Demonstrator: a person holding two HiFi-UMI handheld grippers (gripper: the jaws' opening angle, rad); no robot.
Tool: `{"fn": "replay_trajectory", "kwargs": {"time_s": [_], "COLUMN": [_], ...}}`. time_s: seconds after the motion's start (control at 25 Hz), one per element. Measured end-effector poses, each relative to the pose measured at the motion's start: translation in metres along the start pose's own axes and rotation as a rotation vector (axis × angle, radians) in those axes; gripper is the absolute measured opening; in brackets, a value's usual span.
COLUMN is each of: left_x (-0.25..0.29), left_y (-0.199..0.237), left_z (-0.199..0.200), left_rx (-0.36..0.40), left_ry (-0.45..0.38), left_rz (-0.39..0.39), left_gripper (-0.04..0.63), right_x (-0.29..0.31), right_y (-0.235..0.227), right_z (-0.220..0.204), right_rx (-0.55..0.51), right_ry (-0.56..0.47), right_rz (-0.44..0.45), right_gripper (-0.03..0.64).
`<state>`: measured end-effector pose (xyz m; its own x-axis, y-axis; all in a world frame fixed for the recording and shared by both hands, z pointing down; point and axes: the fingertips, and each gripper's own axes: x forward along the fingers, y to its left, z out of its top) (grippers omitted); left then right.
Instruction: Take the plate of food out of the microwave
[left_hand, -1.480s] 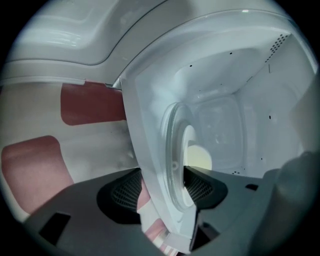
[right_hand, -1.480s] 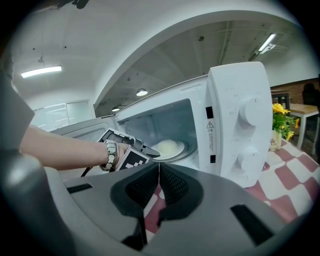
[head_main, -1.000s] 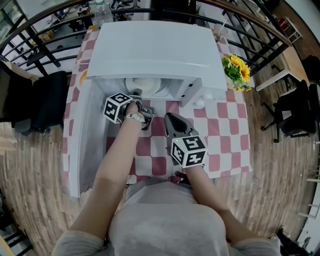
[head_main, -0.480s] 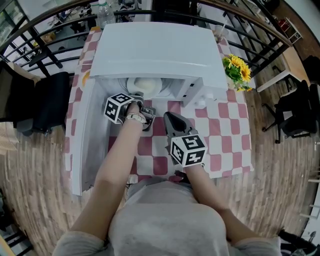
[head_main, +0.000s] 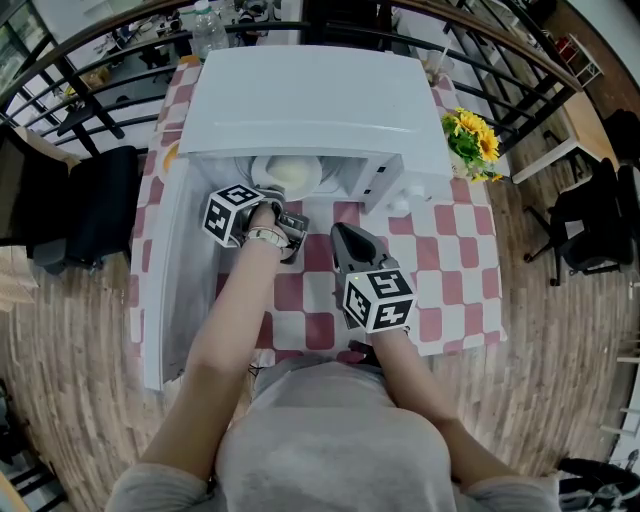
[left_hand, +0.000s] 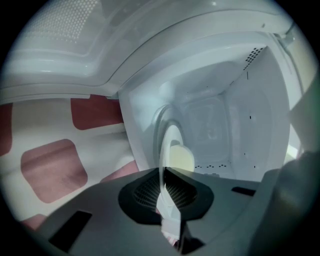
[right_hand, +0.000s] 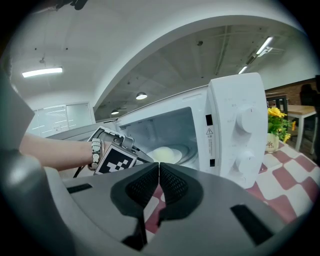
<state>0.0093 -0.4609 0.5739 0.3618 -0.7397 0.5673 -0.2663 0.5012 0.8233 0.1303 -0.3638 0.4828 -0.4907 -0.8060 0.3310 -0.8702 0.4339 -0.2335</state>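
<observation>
The white microwave (head_main: 310, 100) stands on the checked table with its door (head_main: 185, 270) swung open to the left. Inside lies a white plate (head_main: 262, 172) with a pale mound of food (head_main: 292, 172). My left gripper (head_main: 272, 193) is at the cavity's mouth. Its jaws are closing on the plate's near rim (left_hand: 165, 150), which runs edge-on between the pads, and the food (left_hand: 182, 157) sits just beyond. My right gripper (head_main: 345, 240) hovers shut over the table in front of the microwave, holding nothing. From the right gripper (right_hand: 159, 167) view the plate (right_hand: 162, 154) shows inside the cavity.
A pot of sunflowers (head_main: 470, 145) stands at the microwave's right. The control panel with two knobs (right_hand: 240, 135) is right of the cavity. A red-and-white checked cloth (head_main: 440, 250) covers the table. Black chairs (head_main: 95, 200) and railings surround it.
My left gripper's jaws have closed round the plate's rim. The plate now shows further forward in the microwave's opening. The right gripper has hardly moved.
</observation>
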Motion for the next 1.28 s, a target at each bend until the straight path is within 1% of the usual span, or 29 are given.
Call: {"fn": "replay_trajectory", "kwargs": {"time_s": [0.28,0.52,0.72,0.88,1.08,1.28], "left_x": [-0.007,-0.013,-0.019,-0.025,-0.033,-0.044], "left_y": [-0.009,-0.009,-0.015,-0.018,-0.012,-0.018], "left_z": [0.0,-0.007,-0.011,-0.015,-0.016,-0.018], "left_rx": [0.007,0.006,0.018,0.012,0.017,0.026], "left_ry": [-0.006,0.009,0.003,0.004,-0.004,-0.006], "left_rz": [-0.074,-0.106,-0.152,-0.172,-0.173,-0.215], "left_gripper": [0.012,0.012,0.012,0.012,0.012,0.012], "right_x": [-0.003,-0.006,-0.009,-0.012,-0.017,-0.02], "right_y": [0.002,0.003,0.004,0.005,0.004,0.007], "right_z": [0.004,0.009,0.011,0.014,0.018,0.023], "right_rx": [0.006,0.006,0.002,-0.003,-0.007,-0.013], "right_ry": [-0.016,-0.03,-0.038,-0.044,-0.061,-0.078], "right_rz": [0.003,0.007,0.013,0.015,0.017,0.025], "right_gripper": [0.026,0.026,0.026,0.026,0.026,0.026]}}
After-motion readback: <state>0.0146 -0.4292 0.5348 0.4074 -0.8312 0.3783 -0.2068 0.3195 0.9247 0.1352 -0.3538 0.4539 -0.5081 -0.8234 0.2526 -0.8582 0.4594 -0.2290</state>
